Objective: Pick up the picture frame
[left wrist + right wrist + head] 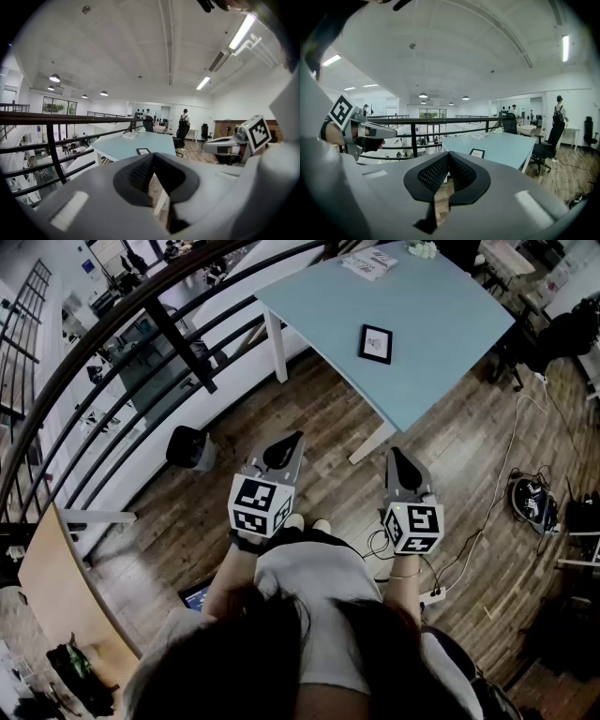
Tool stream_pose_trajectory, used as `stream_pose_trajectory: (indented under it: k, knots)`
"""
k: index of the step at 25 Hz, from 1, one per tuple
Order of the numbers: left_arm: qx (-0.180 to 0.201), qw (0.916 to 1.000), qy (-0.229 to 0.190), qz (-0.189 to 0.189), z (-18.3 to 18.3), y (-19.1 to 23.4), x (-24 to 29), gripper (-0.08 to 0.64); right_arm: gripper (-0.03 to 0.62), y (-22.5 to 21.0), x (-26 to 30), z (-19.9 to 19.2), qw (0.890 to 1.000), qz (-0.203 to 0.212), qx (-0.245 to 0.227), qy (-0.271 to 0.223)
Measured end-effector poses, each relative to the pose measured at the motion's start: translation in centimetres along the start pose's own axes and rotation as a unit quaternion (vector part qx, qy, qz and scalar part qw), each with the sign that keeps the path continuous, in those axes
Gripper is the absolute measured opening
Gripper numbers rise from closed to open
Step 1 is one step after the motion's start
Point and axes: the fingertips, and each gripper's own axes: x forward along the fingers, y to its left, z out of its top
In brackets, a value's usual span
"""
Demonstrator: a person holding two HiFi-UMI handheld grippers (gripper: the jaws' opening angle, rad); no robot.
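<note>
A small black picture frame [376, 343] lies flat on the light blue table [441, 362], near its middle. It also shows beyond the jaws in the left gripper view as the frame [143, 151] and in the right gripper view as the frame [476, 153]. My left gripper [292, 439] and right gripper [394, 454] hover side by side over the wooden floor, short of the table's near corner and well away from the frame. Both have their jaws shut with nothing between them. Each points roughly toward the table.
A black metal railing [169, 324] runs along the left, with a drop beyond it. A black bin [190, 448] stands by the railing. Papers [368, 262] lie at the table's far end. Cables [506, 484] trail over the floor at right. An office chair [546, 145] stands beyond the table.
</note>
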Motion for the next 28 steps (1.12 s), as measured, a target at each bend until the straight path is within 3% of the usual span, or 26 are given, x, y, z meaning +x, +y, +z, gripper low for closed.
stream_pose_trajectory:
  k: [14, 18, 28]
  knots:
    - [-0.026, 0.9993, -0.006, 0.025, -0.5, 0.7, 1.4, 0.058, 0.003, -1.1, 1.0, 0.3, 1.000, 0.023, 0.008, -0.018]
    - [-0.028, 0.9991, 0.001, 0.030, -0.7, 3.1, 3.0, 0.060, 0.005, -1.4, 4.2, 0.0, 0.999, 0.029, 0.016, -0.006]
    - [-0.031, 0.9994, 0.018, 0.000, 2.4, 12.4, 12.4, 0.060, 0.006, -3.5, 16.8, 3.3, 0.999, 0.022, 0.032, -0.001]
